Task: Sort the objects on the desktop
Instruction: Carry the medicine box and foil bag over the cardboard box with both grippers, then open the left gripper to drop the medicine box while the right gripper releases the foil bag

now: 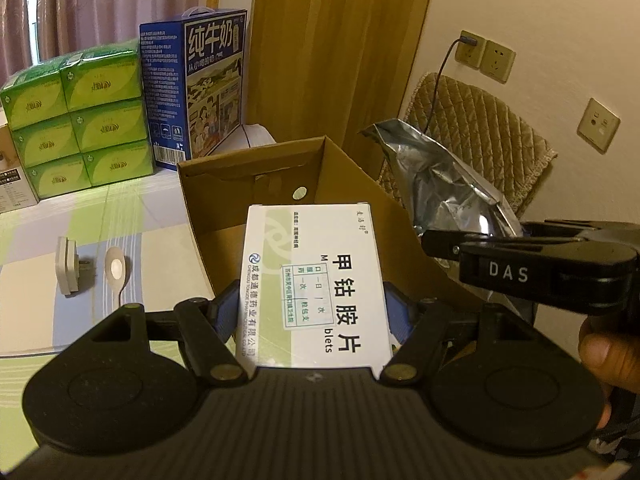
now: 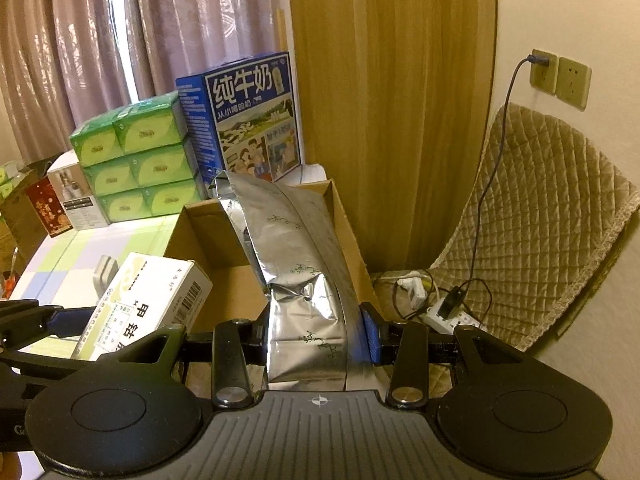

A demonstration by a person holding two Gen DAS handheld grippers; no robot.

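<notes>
- While the left gripper [image 1: 316, 312] clamps a white medicine box [image 1: 316, 280] by its long sides, the box juts forward over the near wall of an open cardboard box [image 1: 344, 184].
- Just to its right, the right gripper [image 2: 316, 332] is closed on a silver foil bag [image 2: 298, 264], which stands up over the same carton's right side.
- Both held things hang close together at the carton's near edge; the carton floor [image 2: 236, 280] beneath them shows bare.
- Left of the carton, on the checked tabletop [image 1: 132, 216], lie a white plug adapter [image 1: 68, 270] and a white spoon [image 1: 116, 276], with open cloth around them.
- Farther back, stacked green tissue packs [image 1: 80, 120] and a blue milk carton [image 1: 200, 84] line the far edge.
- Right of the carton, a quilted chair back [image 2: 536, 216] and a power strip [image 2: 448, 316] crowd the wall.
</notes>
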